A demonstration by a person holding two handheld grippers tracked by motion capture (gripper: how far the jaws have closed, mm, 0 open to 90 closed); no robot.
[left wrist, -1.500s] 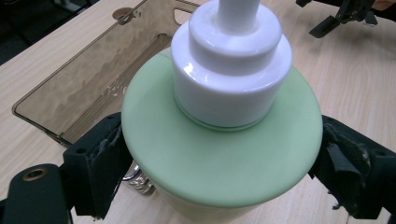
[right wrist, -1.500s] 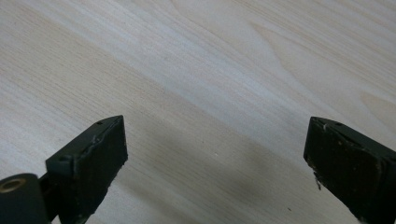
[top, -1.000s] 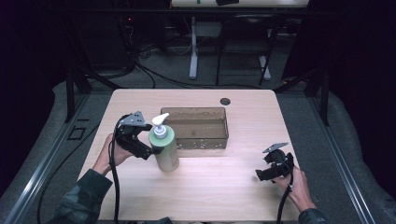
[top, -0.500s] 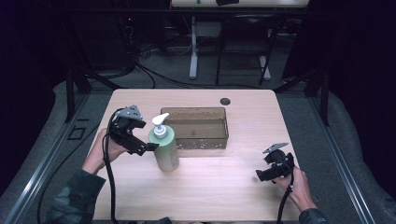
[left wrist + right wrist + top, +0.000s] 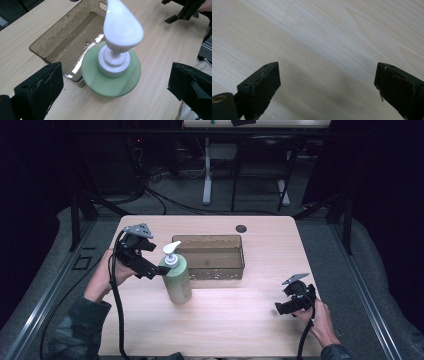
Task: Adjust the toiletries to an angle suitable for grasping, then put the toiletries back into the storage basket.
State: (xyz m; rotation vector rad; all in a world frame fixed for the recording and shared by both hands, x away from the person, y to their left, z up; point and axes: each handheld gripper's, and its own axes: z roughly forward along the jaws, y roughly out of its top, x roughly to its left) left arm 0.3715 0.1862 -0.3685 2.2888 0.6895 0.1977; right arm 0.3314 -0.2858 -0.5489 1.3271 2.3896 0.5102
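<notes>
A pale green soap bottle (image 5: 177, 279) with a white pump head (image 5: 170, 251) stands upright on the table, just in front of the left end of a smoky clear bin (image 5: 212, 257). My left gripper (image 5: 152, 269) is open and raised beside the bottle's top on its left, tilted down toward it. In the left gripper view the bottle (image 5: 111, 75) and its pump (image 5: 121, 27) sit between the spread jaws, untouched. My right gripper (image 5: 280, 309) is open low over bare wood at the front right, nothing between its jaws (image 5: 327, 87).
The bin (image 5: 66, 41) holds nothing, and its near wall touches or nearly touches the bottle. A small dark round hole (image 5: 241, 228) sits in the table top at the back. Cables trail from both grippers off the table's front edge. Dark floor and table legs lie beyond.
My left gripper has lifted and drawn back to the left from the bottle's side, now angled down at the pump. The bottle and right gripper have stayed put.
</notes>
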